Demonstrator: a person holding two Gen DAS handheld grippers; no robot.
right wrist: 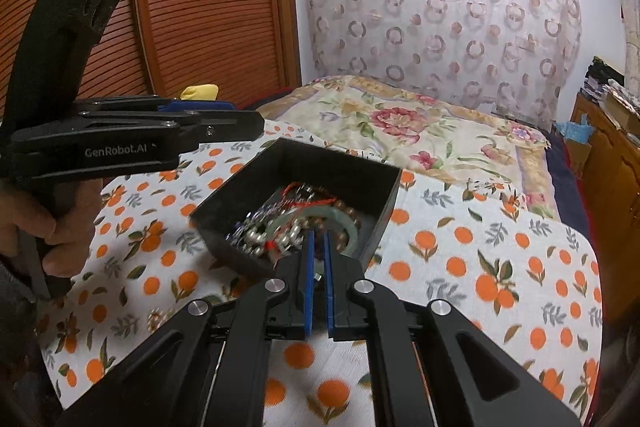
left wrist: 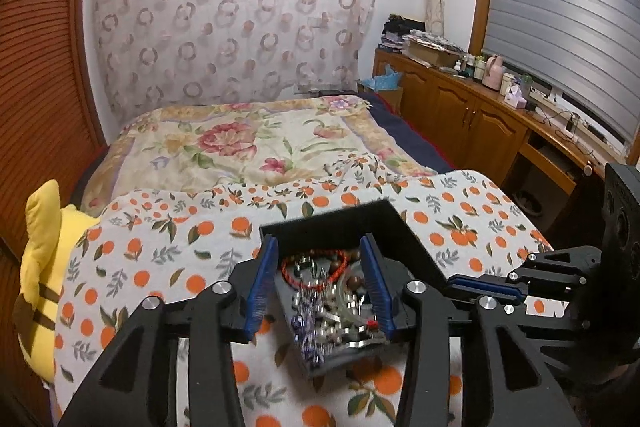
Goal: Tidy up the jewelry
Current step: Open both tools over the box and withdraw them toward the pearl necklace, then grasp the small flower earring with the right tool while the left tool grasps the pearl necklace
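A black open box sits on an orange-print cloth, filled with tangled jewelry. Inside are a red cord bracelet, a green bangle, silver beads and a blurred purple-silver chain. My left gripper hovers over the box, open; the jewelry lies below between its blue pads, which do not touch it. My right gripper is shut, its tips reaching over the box's near rim. Whether anything is pinched between them I cannot tell.
The orange-print cloth covers the surface around the box. Beyond it lies a bed with a floral blanket. A yellow plush toy sits at the left. Wooden cabinets stand on the right. A hand holds the left gripper.
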